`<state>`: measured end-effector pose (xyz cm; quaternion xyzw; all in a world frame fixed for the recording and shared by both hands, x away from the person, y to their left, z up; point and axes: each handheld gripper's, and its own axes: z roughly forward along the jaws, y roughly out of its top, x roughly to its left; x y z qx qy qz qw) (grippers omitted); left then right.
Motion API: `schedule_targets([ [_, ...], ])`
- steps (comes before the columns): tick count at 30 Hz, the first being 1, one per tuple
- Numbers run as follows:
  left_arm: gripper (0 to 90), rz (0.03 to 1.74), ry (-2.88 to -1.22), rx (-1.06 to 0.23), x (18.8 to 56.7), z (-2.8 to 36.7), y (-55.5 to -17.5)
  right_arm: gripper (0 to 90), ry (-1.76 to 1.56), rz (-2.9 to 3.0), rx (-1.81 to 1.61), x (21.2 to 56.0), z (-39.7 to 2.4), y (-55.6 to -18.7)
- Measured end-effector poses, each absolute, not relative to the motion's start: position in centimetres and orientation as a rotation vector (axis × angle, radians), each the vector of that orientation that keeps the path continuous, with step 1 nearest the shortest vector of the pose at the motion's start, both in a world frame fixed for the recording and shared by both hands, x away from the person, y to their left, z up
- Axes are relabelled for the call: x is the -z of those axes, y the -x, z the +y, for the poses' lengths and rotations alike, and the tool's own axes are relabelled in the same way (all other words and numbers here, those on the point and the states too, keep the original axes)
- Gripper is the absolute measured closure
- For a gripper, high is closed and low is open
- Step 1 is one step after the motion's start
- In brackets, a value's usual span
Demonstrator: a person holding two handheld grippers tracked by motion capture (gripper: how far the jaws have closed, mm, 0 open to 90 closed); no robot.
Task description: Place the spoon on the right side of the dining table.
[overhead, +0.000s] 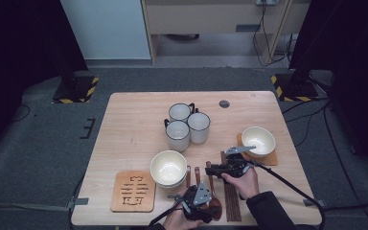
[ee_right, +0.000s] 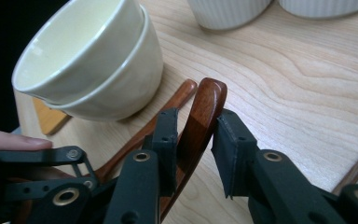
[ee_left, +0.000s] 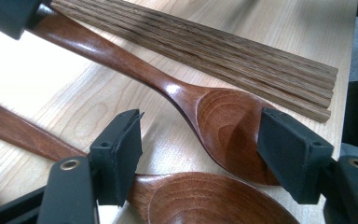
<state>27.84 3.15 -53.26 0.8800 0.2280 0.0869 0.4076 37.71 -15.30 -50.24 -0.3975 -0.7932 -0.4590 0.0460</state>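
On the wooden surface [overhead: 134,120] I see stacked bowls [overhead: 168,167]. My right tool [ee_right: 193,142] is closed on a spoon handle [ee_right: 205,109]. My left tool [ee_left: 200,149] is wide open around two spoon bowls [ee_left: 228,130], holding nothing.

The table [overhead: 134,124] is showing pale, light-grained wood. Three white mugs [overhead: 187,125] with dark rims and handles are standing toward its far edge. Cream bowls [overhead: 168,167] are sitting stacked near the front edge beside a tan trivet [overhead: 133,190] with cut-out patterning. The spoons [ee_left: 214,121] are gleaming reddish-brown; the chopsticks [ee_left: 242,60] are showing dark-streaked brown grain.
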Motion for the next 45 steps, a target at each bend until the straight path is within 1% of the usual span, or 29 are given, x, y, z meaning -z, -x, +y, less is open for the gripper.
schedule_targets([
  [13, 30.8, 0.608, -2.212, -0.211, 53.2, 3.4, -28.1, 76.8, 1.195, -2.354, 1.502, 49.0, -15.7, -37.4],
  [33, 33.6, 0.609, -2.211, -0.210, 53.1, 3.4, -28.2, 84.1, 1.208, -2.229, 1.555, 48.4, -15.8, -37.3],
  [42, 34.5, 0.621, -2.210, -0.215, 53.1, 3.4, -28.2, 84.3, 1.215, -2.222, 1.567, 48.3, -15.8, -37.3],
  [45, 37.2, 0.641, -2.213, -0.231, 53.0, 3.5, -28.2, 84.3, 1.218, -2.233, 1.594, 48.1, -15.9, -37.3],
])
